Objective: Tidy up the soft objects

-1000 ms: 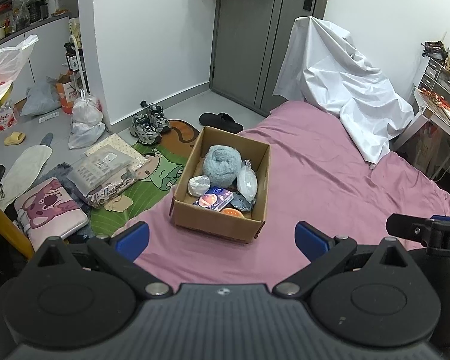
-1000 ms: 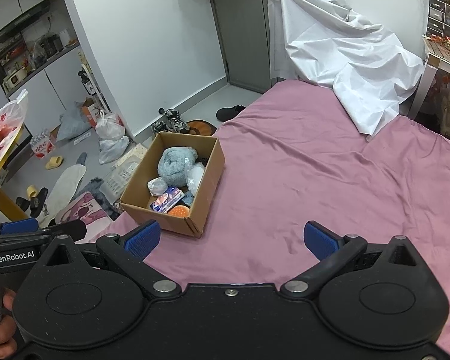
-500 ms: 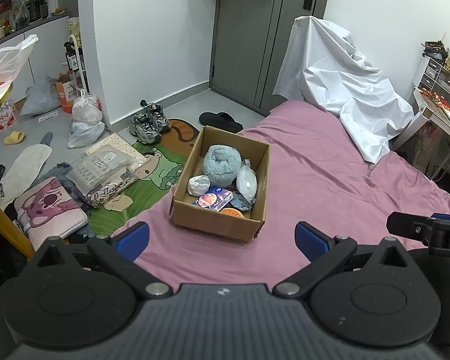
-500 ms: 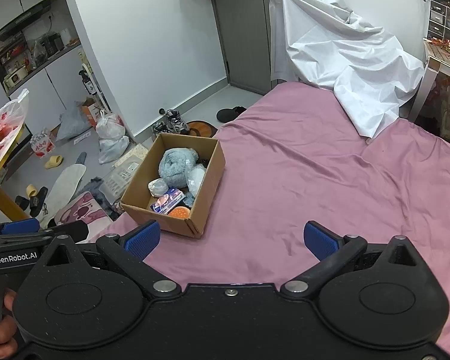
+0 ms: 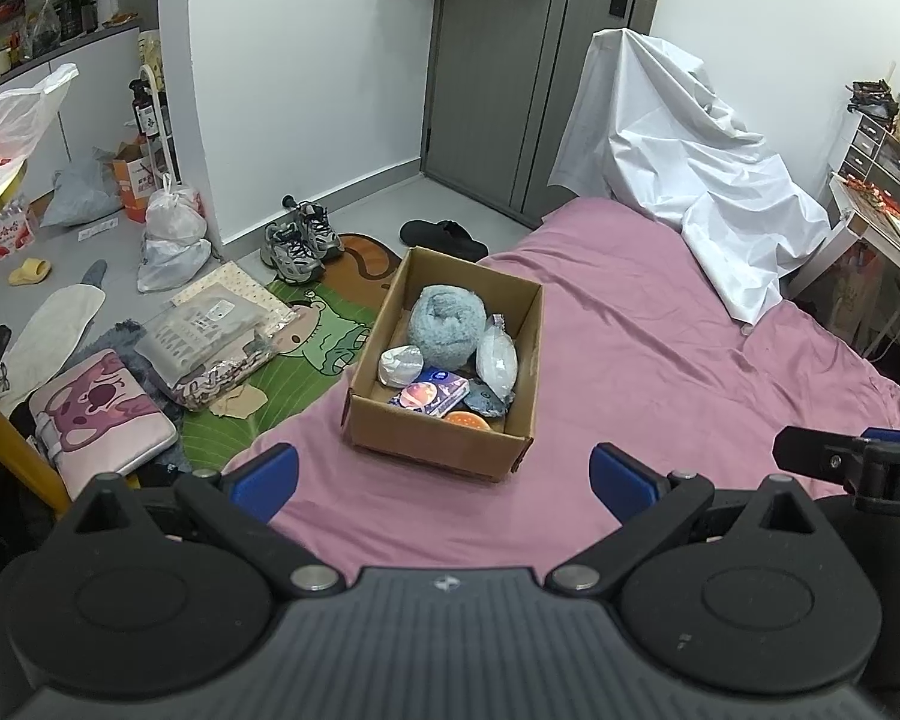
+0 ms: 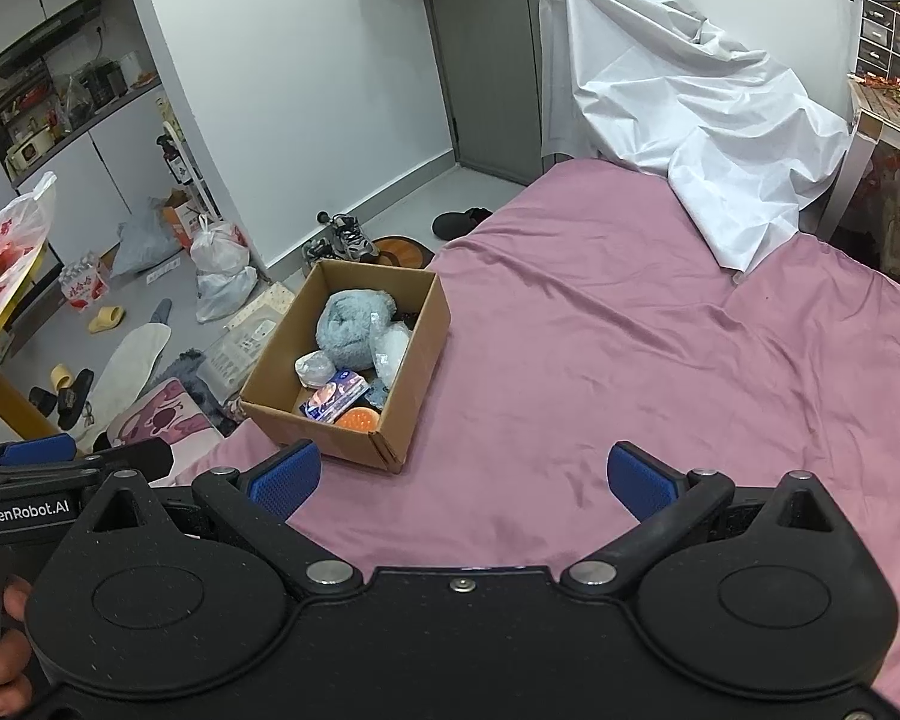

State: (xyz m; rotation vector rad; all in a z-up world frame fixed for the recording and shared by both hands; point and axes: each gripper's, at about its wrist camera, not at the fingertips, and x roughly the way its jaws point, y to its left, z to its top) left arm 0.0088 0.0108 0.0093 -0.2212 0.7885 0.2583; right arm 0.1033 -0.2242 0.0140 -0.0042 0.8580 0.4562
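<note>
An open cardboard box (image 5: 438, 441) (image 6: 414, 354) stands on the pink bed near its left edge. Inside lie a fluffy blue-grey plush (image 5: 447, 324) (image 6: 351, 324), two clear plastic-wrapped items (image 5: 497, 357), a blue and pink tissue pack (image 5: 435, 393) (image 6: 333, 399) and an orange ball (image 5: 468, 420) (image 6: 357, 419). My left gripper (image 5: 444, 477) is open and empty, just short of the box. My right gripper (image 6: 462, 480) is open and empty, to the right of the box over the sheet.
The pink bed sheet (image 6: 630, 360) stretches right of the box. A white cloth (image 5: 690, 168) drapes a chair at the bed's far end. The floor on the left holds shoes (image 5: 297, 243), bags, packets and a pink cushion (image 5: 99, 408). A desk (image 5: 882, 228) stands right.
The right wrist view has drifted slightly, the box appearing a little lower. The left view is nearly unchanged. Both grippers stay open.
</note>
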